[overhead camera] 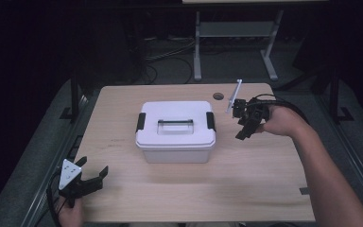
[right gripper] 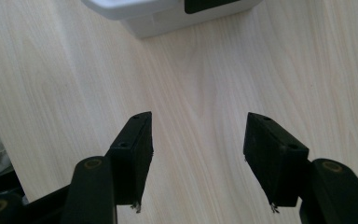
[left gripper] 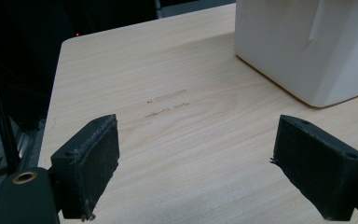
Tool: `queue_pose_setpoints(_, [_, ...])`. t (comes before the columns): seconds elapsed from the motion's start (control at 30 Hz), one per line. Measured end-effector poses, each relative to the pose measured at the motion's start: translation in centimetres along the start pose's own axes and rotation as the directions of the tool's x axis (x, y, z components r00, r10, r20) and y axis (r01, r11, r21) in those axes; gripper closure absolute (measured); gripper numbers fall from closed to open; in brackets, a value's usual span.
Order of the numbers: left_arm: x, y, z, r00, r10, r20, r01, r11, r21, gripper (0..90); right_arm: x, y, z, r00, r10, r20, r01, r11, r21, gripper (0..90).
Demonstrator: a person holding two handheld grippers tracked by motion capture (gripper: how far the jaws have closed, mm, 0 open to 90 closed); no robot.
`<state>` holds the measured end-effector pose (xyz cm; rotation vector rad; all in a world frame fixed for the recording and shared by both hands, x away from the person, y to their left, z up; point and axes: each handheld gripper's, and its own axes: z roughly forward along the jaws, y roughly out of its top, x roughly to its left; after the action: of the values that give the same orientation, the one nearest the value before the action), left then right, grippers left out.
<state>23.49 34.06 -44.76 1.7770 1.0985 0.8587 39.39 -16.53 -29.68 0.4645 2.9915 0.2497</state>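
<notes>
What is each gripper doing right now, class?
Left gripper: open, holding nothing, over the pale wooden table.
Right gripper: open, holding nothing.

no readable text, faint table (left gripper: pixel 168 60) marks (illegible)

Your high view looks forward and down over the whole pale wooden table (overhead camera: pixel 246 189). Your left gripper view skims low toward the white lidded plastic box (left gripper: pixel 307 46); your right gripper view points steeply down, close, catching what seems that box's edge (right gripper: pixel 168 18).
</notes>
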Motion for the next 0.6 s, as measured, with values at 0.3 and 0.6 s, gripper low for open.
queue_pose_setpoints(0.3, [0.0,0.0,0.0,1.0,0.001,0.0,-0.001,1.0,0.001,13.7,0.0,-1.0,0.6,0.9998,0.018,-0.007,-0.018,1.0,-0.006,41.9])
queue_pose_setpoints(0.6, [0.0,0.0,0.0,1.0,0.003,-0.002,-0.003,1.0,0.002,13.7,0.2,-1.8,1.4,0.9994,0.028,-0.019,-0.028,1.0,-0.009,42.2])
